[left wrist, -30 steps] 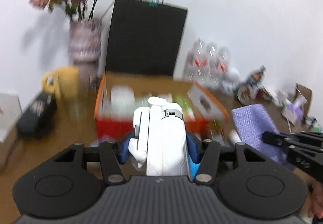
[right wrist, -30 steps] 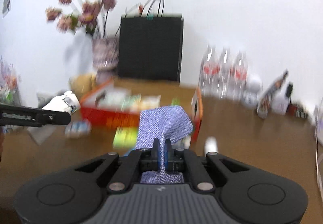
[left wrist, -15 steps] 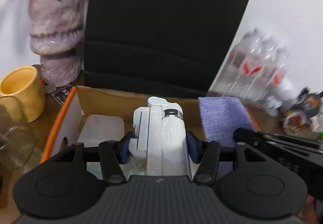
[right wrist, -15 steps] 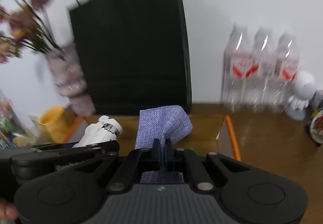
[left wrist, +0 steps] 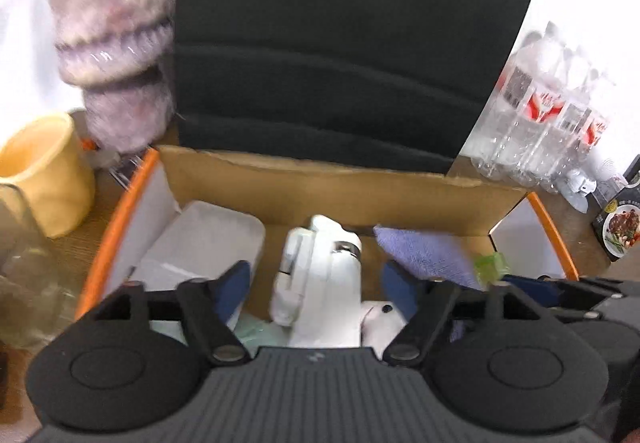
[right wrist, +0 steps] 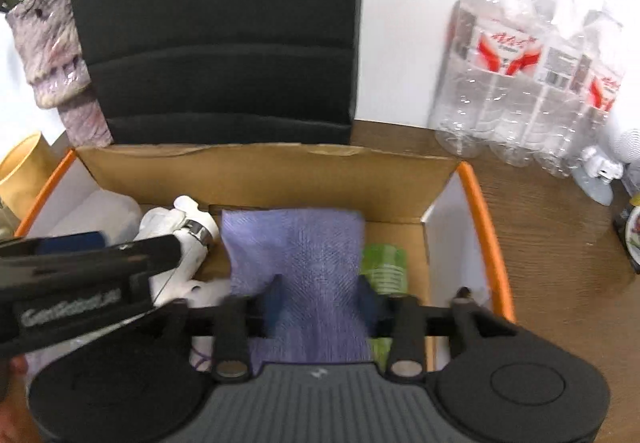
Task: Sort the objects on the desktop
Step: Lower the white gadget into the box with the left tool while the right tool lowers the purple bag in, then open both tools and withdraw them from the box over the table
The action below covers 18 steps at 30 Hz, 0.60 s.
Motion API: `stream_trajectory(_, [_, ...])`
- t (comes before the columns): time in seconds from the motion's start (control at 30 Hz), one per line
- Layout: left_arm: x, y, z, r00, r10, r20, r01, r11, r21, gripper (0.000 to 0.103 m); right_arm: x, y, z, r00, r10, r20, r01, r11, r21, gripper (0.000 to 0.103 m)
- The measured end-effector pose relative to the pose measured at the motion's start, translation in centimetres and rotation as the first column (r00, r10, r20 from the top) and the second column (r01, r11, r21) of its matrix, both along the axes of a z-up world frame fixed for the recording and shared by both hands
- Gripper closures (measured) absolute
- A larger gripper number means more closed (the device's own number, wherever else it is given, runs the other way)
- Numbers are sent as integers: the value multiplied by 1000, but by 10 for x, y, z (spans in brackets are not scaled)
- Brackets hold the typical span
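Both grippers hang over an open cardboard box with orange flaps (left wrist: pixel 320 179) (right wrist: pixel 280 171). My left gripper (left wrist: pixel 316 283) is open, its blue pads apart on either side of a white handheld device (left wrist: pixel 320 283) that lies in the box; it also shows in the right wrist view (right wrist: pixel 180 235). My right gripper (right wrist: pixel 320 303) is open above a purple cloth pouch (right wrist: pixel 296 259) that lies in the box middle, also visible in the left wrist view (left wrist: pixel 424 255).
A clear plastic container (left wrist: pixel 200 243) and a green packet (right wrist: pixel 384 263) lie in the box. Behind it stand a black bag (left wrist: pixel 340 43) and a furry vase (left wrist: pixel 112 43). A yellow cup (left wrist: pixel 44 171) is left, water bottles (right wrist: pixel 528 83) right.
Both grippers moved forward and down over the box and opened. The white device and the purple pouch have been let go and now lie inside the box.
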State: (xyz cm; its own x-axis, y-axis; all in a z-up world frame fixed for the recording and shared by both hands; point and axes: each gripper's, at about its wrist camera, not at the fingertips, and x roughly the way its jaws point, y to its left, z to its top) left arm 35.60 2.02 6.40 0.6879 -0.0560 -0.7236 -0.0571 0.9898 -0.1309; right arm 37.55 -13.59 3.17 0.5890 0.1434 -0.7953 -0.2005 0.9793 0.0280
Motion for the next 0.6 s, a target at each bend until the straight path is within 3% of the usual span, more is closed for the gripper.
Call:
stream_trajectory(0.2, [-41,10,16,1000,-1,20,0,999,43,3,-40,-20,29,1000,1,8,-1,1000,2,51])
stream_trajectory(0.43, [-91,14,27,1000,-4,-14,5,998,62,3,-98,-25,55,1000,3,-4,-3,1000,25,51])
stream_trajectory(0.6, [-135,15,43,1000,-1,4,1,997,77,0,-146,-22,72,1000,16,25,-16,999,36,50])
